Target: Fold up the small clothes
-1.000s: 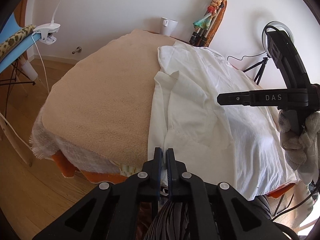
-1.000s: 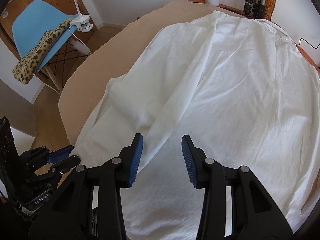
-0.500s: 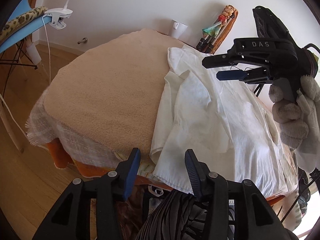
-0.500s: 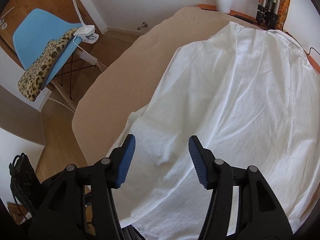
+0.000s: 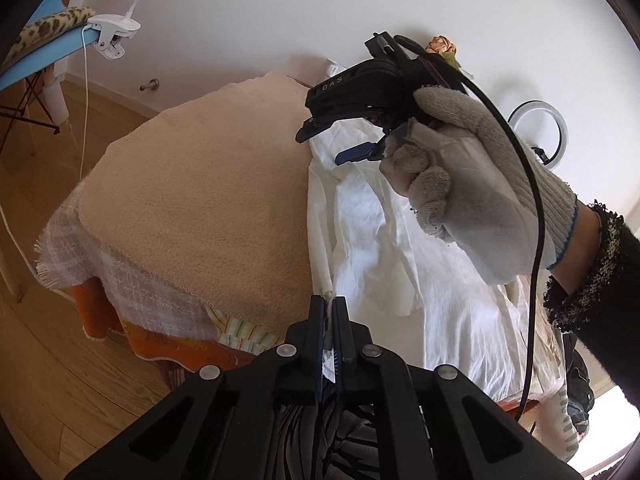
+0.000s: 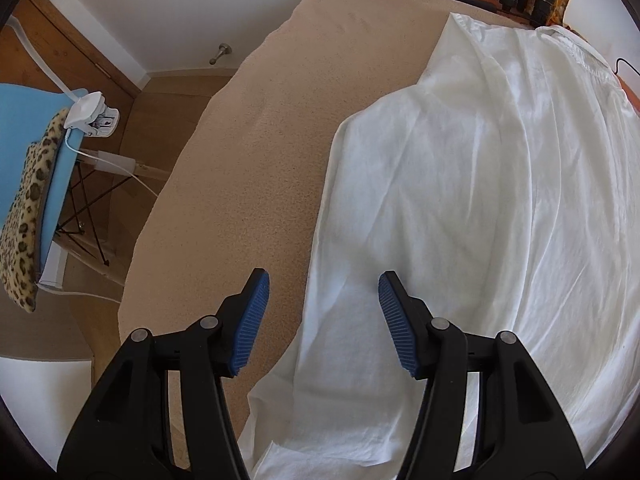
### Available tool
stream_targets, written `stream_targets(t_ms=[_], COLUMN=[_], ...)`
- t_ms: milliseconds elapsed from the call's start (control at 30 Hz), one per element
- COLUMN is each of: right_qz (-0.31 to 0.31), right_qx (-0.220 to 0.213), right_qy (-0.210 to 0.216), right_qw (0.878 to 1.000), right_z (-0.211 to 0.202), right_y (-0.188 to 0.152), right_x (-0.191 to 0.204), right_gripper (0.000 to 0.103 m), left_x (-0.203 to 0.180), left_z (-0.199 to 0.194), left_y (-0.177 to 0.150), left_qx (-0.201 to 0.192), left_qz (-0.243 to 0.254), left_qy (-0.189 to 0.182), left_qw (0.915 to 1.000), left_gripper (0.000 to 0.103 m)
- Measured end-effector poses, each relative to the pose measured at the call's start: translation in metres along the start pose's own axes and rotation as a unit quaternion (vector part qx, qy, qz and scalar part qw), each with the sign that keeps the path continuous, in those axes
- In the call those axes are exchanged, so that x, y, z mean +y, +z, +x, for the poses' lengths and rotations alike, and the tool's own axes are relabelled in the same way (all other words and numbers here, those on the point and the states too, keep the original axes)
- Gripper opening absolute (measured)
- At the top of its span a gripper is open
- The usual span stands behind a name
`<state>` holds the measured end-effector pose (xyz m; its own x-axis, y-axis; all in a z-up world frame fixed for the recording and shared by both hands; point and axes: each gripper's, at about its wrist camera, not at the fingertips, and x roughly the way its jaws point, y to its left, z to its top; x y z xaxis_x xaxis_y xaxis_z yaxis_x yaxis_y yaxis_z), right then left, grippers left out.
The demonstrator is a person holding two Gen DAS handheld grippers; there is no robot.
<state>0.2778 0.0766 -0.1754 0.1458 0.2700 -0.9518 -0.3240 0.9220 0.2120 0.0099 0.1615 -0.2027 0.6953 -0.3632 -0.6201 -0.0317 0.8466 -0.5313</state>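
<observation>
Nearest in the left wrist view, the left gripper (image 5: 328, 312) is pressed together on the near hem of the white shirt (image 5: 420, 280), which lies spread over the right part of the beige towel (image 5: 208, 208) covering the table. Only this view shows the gloved hand (image 5: 472, 184) carrying the right gripper (image 5: 340, 144) above the shirt. The right wrist view shows the right gripper (image 6: 322, 312) spread wide, straddling the shirt's (image 6: 480, 200) left edge, nothing pinched. Farther off stands a blue chair (image 6: 24, 128) with a leopard cushion (image 6: 24, 220).

Thin wrinkled white cloth shirt (image 6: 500, 208), nubby beige terry towel (image 6: 256, 152)
</observation>
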Motion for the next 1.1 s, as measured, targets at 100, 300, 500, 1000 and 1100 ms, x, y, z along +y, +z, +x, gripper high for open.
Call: stream_targets(t_ms=[100,300,500,1000,1100], right_qz=[-0.014,-0.019,-0.027,0.060,0.068], right_qx=[0.005,0.015,0.007,-0.071,-0.090], right_qy=[-0.031,-0.062,-0.072,0.116,0.130], right_qw=[0.999,0.998,0.997,0.989,0.985], right_z=[0.009,0.013,0.008,-0.057,-0.073], right_y=[0.005,0.010,0.009,-0.013,-0.022], right_x=[0.010,0.015,0.008,-0.079,-0.102], right_gripper=[0.060,0.048,0.015,0.005,0.005], left_x=[-0.008,-0.016,-0.026,-0.085,-0.101], left_z=[-0.003,-0.001,-0.006,-0.007,-0.003], left_y=[0.002,0.002,0.002,-0.001,-0.006], left_qx=[0.001,0.002,0.001,0.002,0.008], left_qz=[0.012,0.020,0.033,0.107,0.129], left_qy=[-0.009,-0.008,-0.002,0.004,0.001], left_qw=[0.9999,0.9998,0.9995,0.9943,0.9917], left_gripper=[0.000,0.000,0.000,0.000,0.000])
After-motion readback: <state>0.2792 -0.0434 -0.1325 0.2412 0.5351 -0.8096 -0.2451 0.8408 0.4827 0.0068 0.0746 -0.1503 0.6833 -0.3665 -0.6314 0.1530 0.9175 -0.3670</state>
